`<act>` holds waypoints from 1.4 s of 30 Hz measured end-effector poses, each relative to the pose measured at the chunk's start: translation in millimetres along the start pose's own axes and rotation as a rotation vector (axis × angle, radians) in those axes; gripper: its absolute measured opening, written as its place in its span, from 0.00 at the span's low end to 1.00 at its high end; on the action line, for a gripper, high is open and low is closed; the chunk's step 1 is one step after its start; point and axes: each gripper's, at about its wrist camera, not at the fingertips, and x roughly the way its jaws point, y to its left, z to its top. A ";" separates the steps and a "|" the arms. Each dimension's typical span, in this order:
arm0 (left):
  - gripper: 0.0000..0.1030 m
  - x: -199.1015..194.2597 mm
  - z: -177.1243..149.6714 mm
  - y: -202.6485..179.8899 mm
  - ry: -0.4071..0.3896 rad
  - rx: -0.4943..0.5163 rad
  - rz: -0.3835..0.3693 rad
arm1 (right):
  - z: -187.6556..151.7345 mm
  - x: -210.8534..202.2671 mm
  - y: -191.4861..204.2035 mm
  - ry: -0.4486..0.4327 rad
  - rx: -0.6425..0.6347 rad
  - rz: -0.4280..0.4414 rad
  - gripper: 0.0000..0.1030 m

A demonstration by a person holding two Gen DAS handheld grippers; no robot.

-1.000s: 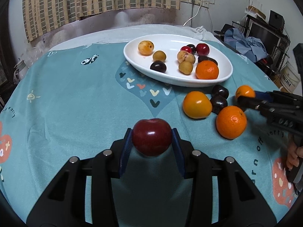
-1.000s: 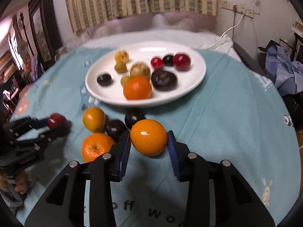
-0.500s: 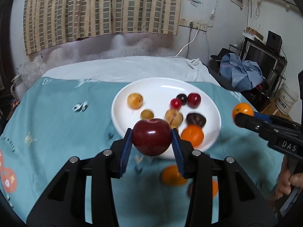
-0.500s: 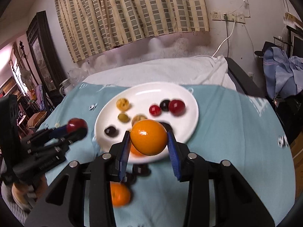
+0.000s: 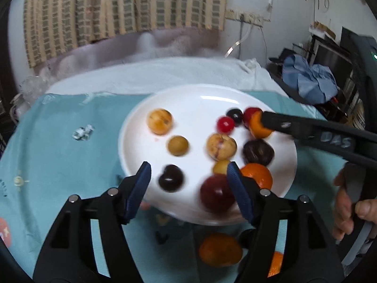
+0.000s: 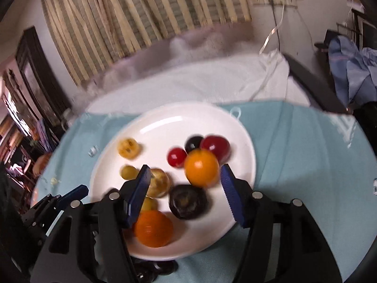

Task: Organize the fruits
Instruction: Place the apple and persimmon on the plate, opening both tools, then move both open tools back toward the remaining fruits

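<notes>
A white plate (image 5: pixel 200 99) on the teal cloth holds several small fruits, red, dark, yellow and orange. My left gripper (image 5: pixel 189 191) hangs over the plate's near edge with its jaws opening. A blurred dark red fruit (image 5: pixel 216 193) is loose between them, close to the right pad and no longer pinched. My right gripper (image 6: pixel 186 194) is above the plate (image 6: pixel 165 122), its jaws opening too. An orange (image 6: pixel 201 167) sits free between its pads, over the red and dark fruits. From the left wrist view the right gripper (image 5: pixel 266 118) reaches in from the right.
Two oranges (image 5: pixel 220 250) and a dark fruit lie on the teal cloth (image 5: pixel 59 141) in front of the plate, partly behind my fingers. A person's hand (image 5: pixel 348 202) grips the right handle. White bedding, a striped curtain and a pile of blue clothes (image 5: pixel 308 80) lie beyond.
Both grippers have moved forward and up until they are over the plate. Their jaws have spread, so the red fruit and the orange are no longer clamped.
</notes>
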 end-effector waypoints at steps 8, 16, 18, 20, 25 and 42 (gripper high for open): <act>0.77 -50.0 -34.6 24.3 -0.022 -0.050 0.044 | -19.2 -85.6 20.5 -0.073 -0.006 0.072 0.73; 0.77 -55.1 -65.2 0.5 -0.001 0.042 0.056 | -86.3 -96.9 2.4 -0.030 0.014 0.026 0.73; 0.77 -52.7 -67.0 -4.8 0.001 0.062 0.059 | -86.5 -88.8 1.2 0.007 0.035 0.043 0.73; 0.77 -49.9 -68.9 -8.7 0.006 0.080 0.060 | -88.6 -87.6 4.3 0.022 0.030 0.053 0.73; 0.78 -40.5 -71.1 -14.7 0.023 0.099 0.068 | -96.6 -90.1 27.2 0.026 -0.074 0.033 0.73; 0.85 -30.8 -72.7 -19.7 0.029 0.130 0.083 | -112.5 -69.7 45.3 0.092 -0.186 -0.011 0.73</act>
